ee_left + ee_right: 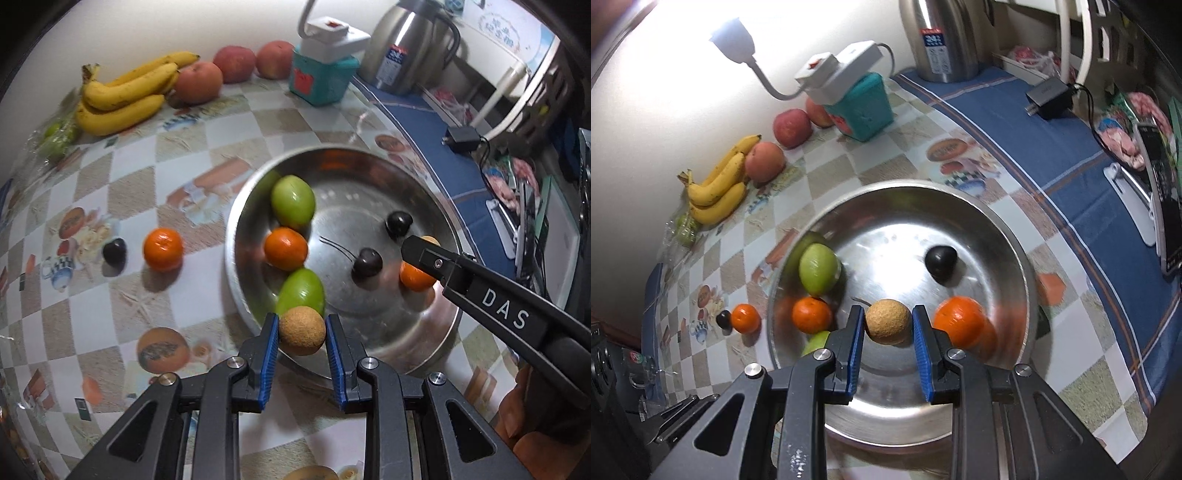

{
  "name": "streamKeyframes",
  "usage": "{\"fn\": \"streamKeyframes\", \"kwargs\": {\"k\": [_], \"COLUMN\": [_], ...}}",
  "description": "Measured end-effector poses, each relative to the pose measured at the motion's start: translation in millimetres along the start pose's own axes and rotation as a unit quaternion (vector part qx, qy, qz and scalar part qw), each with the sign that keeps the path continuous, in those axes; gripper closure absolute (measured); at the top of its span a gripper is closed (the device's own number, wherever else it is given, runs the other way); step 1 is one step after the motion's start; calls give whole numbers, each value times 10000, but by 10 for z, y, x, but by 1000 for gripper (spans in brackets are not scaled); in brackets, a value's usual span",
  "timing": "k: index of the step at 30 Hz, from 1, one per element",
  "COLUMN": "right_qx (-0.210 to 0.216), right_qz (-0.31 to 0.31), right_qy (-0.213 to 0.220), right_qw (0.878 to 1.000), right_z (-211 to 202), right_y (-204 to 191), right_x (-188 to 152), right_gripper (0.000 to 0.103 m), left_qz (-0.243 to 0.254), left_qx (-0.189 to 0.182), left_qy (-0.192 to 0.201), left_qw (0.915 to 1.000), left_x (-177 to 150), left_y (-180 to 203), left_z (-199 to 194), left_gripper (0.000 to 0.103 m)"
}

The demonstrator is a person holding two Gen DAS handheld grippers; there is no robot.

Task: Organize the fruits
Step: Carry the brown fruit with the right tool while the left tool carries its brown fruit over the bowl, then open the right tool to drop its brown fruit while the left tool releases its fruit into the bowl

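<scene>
- The worktop [827, 162] wears a glossy checked cloth, beige and white squares with printed food pictures; a blue striped cloth [1027, 122] covers its far right part.
- A white wall runs along the back, lit hard by a lamp [733, 40] on a bent neck.
- Against that wall lie bananas [125, 96], then three apples [199, 81] in a row, a teal box [321, 79] with a white power unit on top, and a steel flask [410, 44].
- A bag of green fruit [55, 136] sits just left of the bananas.
- A black charger [1051, 96] with its cable rests on the blue cloth; clutter beyond it is too blurred to name.
- A steel bowl [997, 229] stands mid-worktop. Inside: two green fruits [293, 201], two oranges [285, 248], two dark cherries [366, 263].
- Outside the bowl, to its left, an orange [163, 249] and a dark cherry [114, 251] lie near each other on the cloth.
- The left tool [302, 332] grips a tan ball-like fruit [302, 330] between its blue pads, at the bowl's near rim, just beside a green fruit.
- The right tool [888, 325] clasps a second tan fruit [888, 321] over the bowl's floor, between two oranges.
- In the left view the right tool's black arm reaches in from the right, marked DAS.
</scene>
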State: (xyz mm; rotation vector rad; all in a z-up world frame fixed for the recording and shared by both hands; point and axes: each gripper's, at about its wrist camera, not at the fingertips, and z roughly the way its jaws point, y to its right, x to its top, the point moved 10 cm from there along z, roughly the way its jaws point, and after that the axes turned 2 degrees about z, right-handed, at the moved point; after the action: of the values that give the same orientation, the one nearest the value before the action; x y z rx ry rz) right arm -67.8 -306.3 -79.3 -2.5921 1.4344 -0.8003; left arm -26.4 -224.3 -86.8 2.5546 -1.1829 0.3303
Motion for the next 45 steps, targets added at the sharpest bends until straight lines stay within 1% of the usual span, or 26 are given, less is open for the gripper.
{"fn": "streamKeyframes", "kwargs": {"k": [6, 8, 13, 18, 27, 36, 39, 41, 42, 45], "right_qx": [-113, -140, -428, -524, -648, -719, -732, -732, -726, -716], "right_qz": [135, 141, 229, 365, 344, 334, 326, 315, 307, 281], "right_qy": [-66, -40, 160, 158, 199, 194, 192, 218, 231, 264], "right_qw": [9998, 9998, 9987, 9978, 9971, 9967, 9966, 9966, 9966, 9967], "right_z": [40, 31, -26, 41, 115, 121, 117, 104, 97, 77], "right_y": [144, 167, 321, 442, 483, 494, 488, 476, 467, 444], "right_x": [-19, -19, 59, 84, 131, 138, 138, 144, 147, 158], "right_gripper": [76, 76, 76, 76, 76, 76, 73, 67, 66, 66], "left_qz": [88, 125, 219, 227, 413, 374, 362, 348, 339, 310], "left_qx": [-45, -41, -47, -69, -106, -148, -149, -141, -124, -95], "left_qy": [-174, -219, -250, -307, -302, -321, -320, -318, -307, -275], "left_qw": [9998, 9997, 9994, 9992, 9986, 9987, 9987, 9988, 9989, 9991], "left_x": [-78, -95, -111, -119, -121, -100, -100, -99, -93, -81], "left_y": [107, 135, 190, 222, 350, 343, 330, 321, 314, 286], "left_z": [113, 146, 186, 249, 287, 298, 287, 279, 274, 248], "left_gripper": [76, 76, 76, 76, 76, 75, 75, 75, 75, 74]}}
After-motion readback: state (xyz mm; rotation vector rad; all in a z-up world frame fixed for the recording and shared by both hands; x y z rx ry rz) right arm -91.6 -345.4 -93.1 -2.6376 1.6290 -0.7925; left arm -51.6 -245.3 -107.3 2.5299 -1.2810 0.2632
